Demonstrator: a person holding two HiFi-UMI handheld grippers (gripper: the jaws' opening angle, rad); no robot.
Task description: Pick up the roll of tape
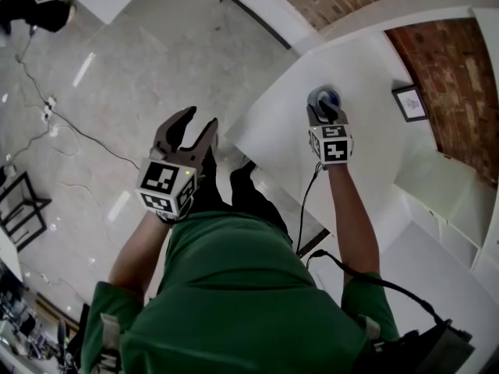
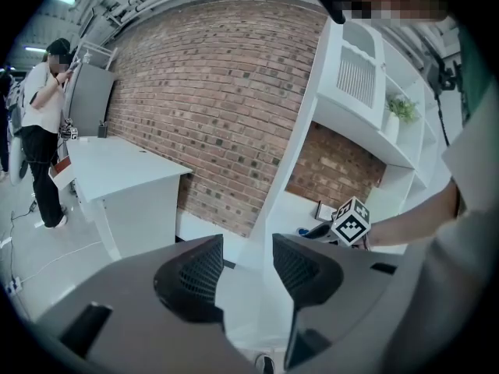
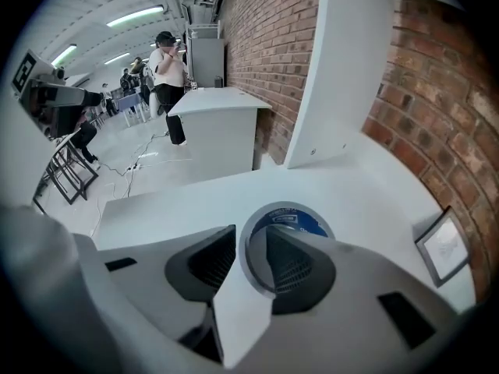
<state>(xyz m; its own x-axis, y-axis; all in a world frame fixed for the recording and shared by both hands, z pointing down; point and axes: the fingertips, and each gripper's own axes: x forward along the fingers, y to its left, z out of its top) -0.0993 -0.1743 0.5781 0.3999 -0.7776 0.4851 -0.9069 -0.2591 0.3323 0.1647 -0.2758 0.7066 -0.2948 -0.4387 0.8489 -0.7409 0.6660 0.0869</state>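
Tape roll (image 3: pixel 282 218) is lying flat on the white counter (image 3: pixel 195 201), blue label showing in its core, w/ a brick wall (image 3: pixel 273 37) running behind and a small framed pic (image 3: pixel 444 246) sitting further along to the R, well apart from the roll. R gripper (image 3: pixel 249 249) is reaching down onto it. Its jaws are sitting only narrowly apart, one outside the ring and the other dipping into the hole, so they are straddling the near wall of the roll. A thin sliver of gap is showing on each side, so they are not yet squeezing it.

In the head view the tape roll (image 1: pixel 330 97) is peeking out just past the R gripper (image 1: pixel 321 107), near the counter (image 1: pixel 273 123) edge, w/ the framed pic (image 1: pixel 410 103) off to the side.

L gripper (image 1: pixel 199 120) is hanging out over the floor (image 1: pixel 117 68), off the counter, jaws spread wide. The L gripper (image 2: pixel 248 249) view is showing nothing btwn its pads, just white furniture and brick wall (image 2: pixel 218 92) beyond.

Cables (image 1: pixel 70 127) are trailing across the floor. A person in a white top (image 2: pixel 43 100) is standing by a white table (image 2: pixel 117 162) in the bkgd.
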